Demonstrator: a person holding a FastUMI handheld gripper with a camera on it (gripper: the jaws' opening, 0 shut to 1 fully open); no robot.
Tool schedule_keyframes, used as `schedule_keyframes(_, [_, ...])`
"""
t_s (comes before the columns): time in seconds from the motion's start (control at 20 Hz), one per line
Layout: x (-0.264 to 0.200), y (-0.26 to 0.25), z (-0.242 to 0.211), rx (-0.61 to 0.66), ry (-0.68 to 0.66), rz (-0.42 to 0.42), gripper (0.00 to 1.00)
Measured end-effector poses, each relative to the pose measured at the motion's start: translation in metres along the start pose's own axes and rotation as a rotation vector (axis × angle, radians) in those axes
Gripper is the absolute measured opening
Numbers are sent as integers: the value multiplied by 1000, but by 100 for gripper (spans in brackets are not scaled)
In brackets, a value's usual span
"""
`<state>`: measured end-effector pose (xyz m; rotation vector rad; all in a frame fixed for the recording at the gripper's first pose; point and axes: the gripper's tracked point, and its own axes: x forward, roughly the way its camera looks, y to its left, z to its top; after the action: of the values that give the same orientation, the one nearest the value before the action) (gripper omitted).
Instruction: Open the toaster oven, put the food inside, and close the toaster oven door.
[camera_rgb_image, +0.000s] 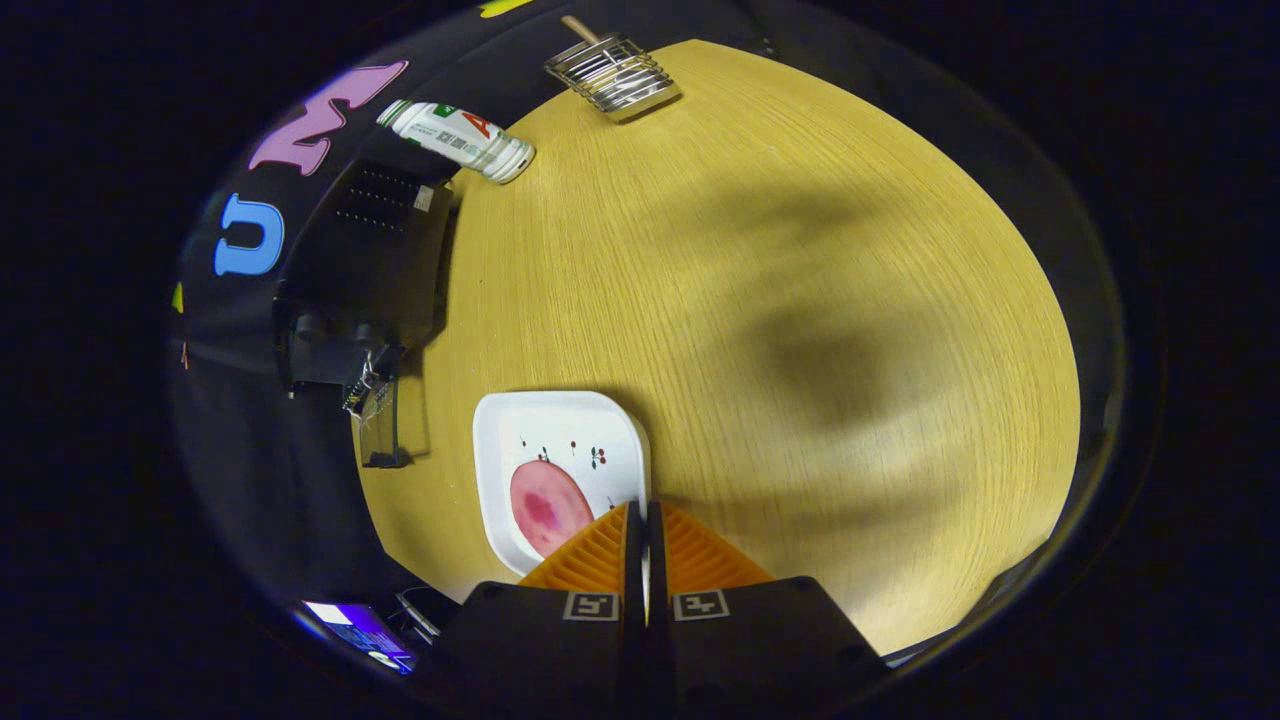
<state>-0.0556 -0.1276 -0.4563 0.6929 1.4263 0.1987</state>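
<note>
A: Where were the orange ribbed fingers (644, 512) of the gripper?

B: Pressed together, tip against tip, with nothing between them. They hung over the near right corner of the white square plate (500, 440).

A: And the food?

B: A pink round slice of food (548, 506) lay flat on the plate, just left of the fingers, touching neither of them.

A: What carried the plate?

B: The pale wooden bench (760, 300), near its left edge. A dark shadow lay on the wood to the right of the plate.

A: The toaster oven?

B: The black toaster oven (375, 250) stood farther off on the left, at the bench's edge. Its glass door (385, 430) hung open, reaching toward the plate but apart from it.

A: Anything farther still?

B: A white bottle with a green and red label (460, 138) lay on its side beyond the oven. Farthest, a metal wire rack (612, 76) held a wooden handle (580, 28).
</note>
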Motion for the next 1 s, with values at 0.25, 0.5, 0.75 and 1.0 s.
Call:
schedule_keyframes(0.25, [-13, 20, -10, 92, -51, 79, 5])
schedule_keyframes(0.5, [-18, 59, -21, 173, -98, 144, 5])
schedule_keyframes(0.75, [-20, 112, -45, 280, -124, 173, 5])
schedule_keyframes(1.0, [-11, 181, -73, 335, -161, 196, 5])
